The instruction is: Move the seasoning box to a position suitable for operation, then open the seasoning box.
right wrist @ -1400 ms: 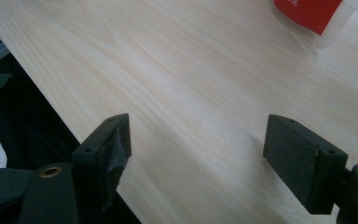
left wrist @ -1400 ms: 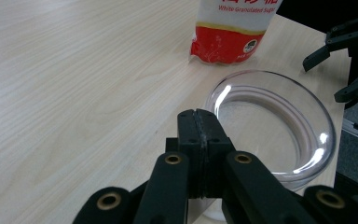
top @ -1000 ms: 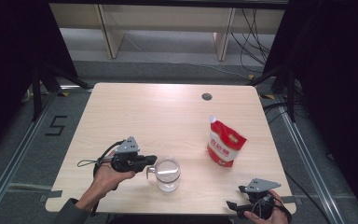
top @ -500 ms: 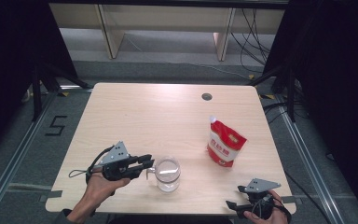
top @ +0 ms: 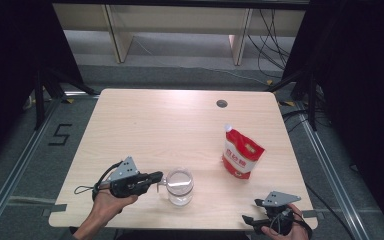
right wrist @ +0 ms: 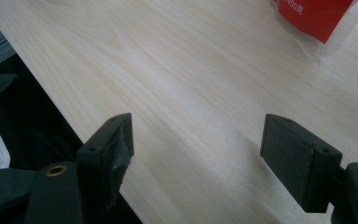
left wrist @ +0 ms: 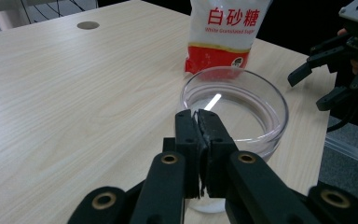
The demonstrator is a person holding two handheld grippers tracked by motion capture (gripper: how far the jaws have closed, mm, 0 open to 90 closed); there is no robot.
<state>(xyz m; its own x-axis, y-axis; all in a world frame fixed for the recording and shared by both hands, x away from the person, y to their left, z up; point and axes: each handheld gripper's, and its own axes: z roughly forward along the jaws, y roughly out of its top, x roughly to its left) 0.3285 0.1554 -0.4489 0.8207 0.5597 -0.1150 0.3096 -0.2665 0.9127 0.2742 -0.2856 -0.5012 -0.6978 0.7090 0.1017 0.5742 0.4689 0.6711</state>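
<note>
Just now closing the left gripper (left wrist: 198, 116) tight against the near side of the glass cup (top: 179, 186), near the front edge of the table (top: 155, 125), left of the sugar pouch (top: 241, 159); impossible to tell whether a handle is pinched. Keeping the right gripper (right wrist: 198, 140) wide and empty. Likely securing the cup before pouring.

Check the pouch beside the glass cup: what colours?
The pouch is white on top with red lettering and a red band below; the left gripper view shows it best.
</note>
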